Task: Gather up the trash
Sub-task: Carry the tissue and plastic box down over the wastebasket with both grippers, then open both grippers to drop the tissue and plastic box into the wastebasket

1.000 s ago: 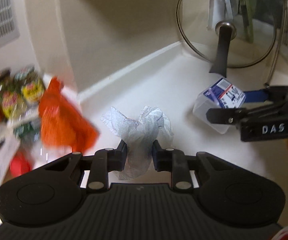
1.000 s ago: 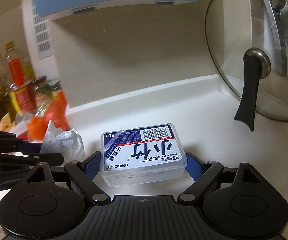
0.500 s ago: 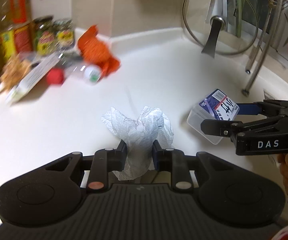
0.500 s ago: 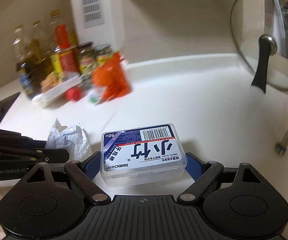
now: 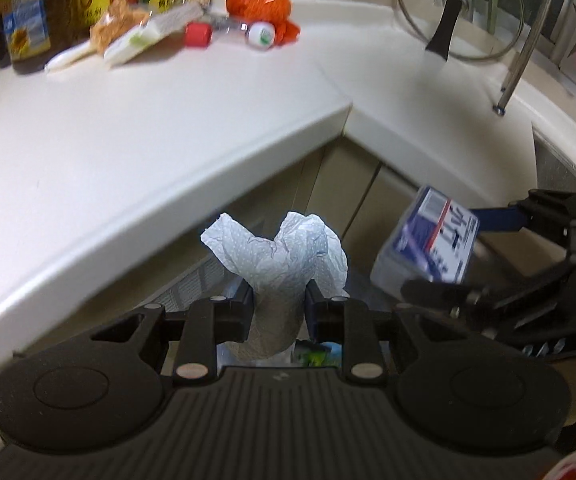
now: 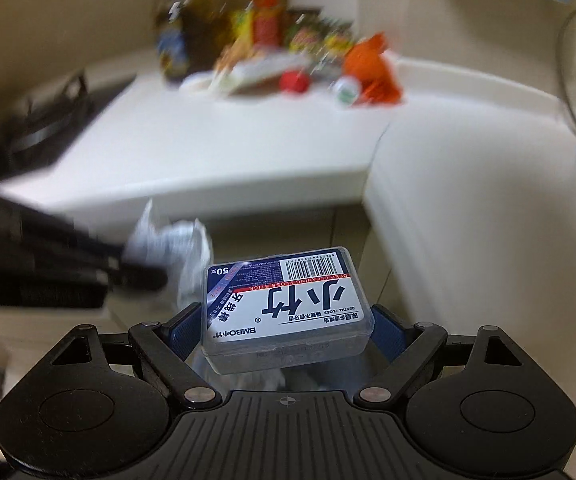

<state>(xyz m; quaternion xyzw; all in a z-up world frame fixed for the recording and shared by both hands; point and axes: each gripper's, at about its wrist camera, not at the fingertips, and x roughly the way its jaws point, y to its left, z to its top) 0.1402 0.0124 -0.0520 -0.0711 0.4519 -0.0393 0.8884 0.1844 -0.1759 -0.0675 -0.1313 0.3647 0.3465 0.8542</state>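
two claws each carry one piece of trash off the bench (image 5: 135,168): the left claw (image 5: 277,314) is clenched on a crumpled paper towel (image 5: 283,260), the right claw (image 6: 288,326) clamps a dental floss box (image 6: 285,308), both held beyond the bench edge, likely for dropping below.

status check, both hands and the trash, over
Left hand-held gripper shut on crumpled paper towel. Right hand-held gripper clamps floss box. Both off the counter; path unobstructed.

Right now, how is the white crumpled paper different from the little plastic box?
The crumpled paper is soft, wrinkled and plain white; the plastic box is hard, flat-sided and see-through, with a printed label and barcode. The left claw pinches the paper narrowly; the right claw spreads wide around the box. Both are held off the counter.
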